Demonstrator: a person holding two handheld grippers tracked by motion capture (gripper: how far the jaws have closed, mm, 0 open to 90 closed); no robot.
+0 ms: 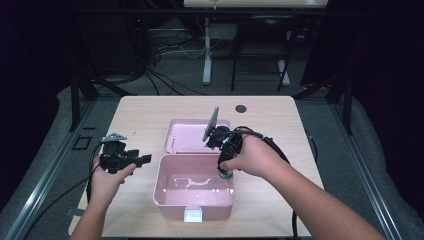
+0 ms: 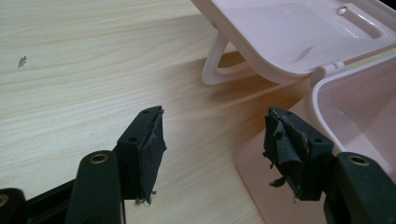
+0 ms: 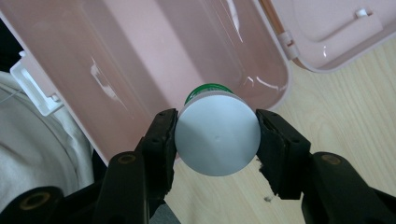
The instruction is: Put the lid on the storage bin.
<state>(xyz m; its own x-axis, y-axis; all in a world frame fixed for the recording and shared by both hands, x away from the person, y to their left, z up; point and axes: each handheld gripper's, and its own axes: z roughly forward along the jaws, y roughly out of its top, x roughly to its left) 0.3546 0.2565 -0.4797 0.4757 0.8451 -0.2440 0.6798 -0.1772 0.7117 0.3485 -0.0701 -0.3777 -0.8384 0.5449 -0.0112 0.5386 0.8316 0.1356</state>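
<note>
A pink plastic box (image 1: 172, 197) stands open on the wooden table, its lid (image 1: 175, 136) laid back behind it. My right gripper (image 3: 216, 135) points down over the box's right rim and is shut on a small bottle (image 3: 217, 140) with a flat white base and a green cap (image 3: 208, 87); the cap end hangs over the box's inside (image 3: 140, 56). From above, the bottle (image 1: 227, 174) peeks out under the right hand. My left gripper (image 2: 212, 149) stands open, nothing between its pads, just left of the box's wall (image 2: 355, 93), and in the high view (image 1: 142, 159) it hovers over bare table.
A white latch (image 1: 192, 215) sticks out of the box's near side. The lid's handle (image 2: 215, 60) rests on the table. A small dark round grommet (image 1: 241, 108) sits near the table's far edge. Cables and table legs lie on the floor beyond.
</note>
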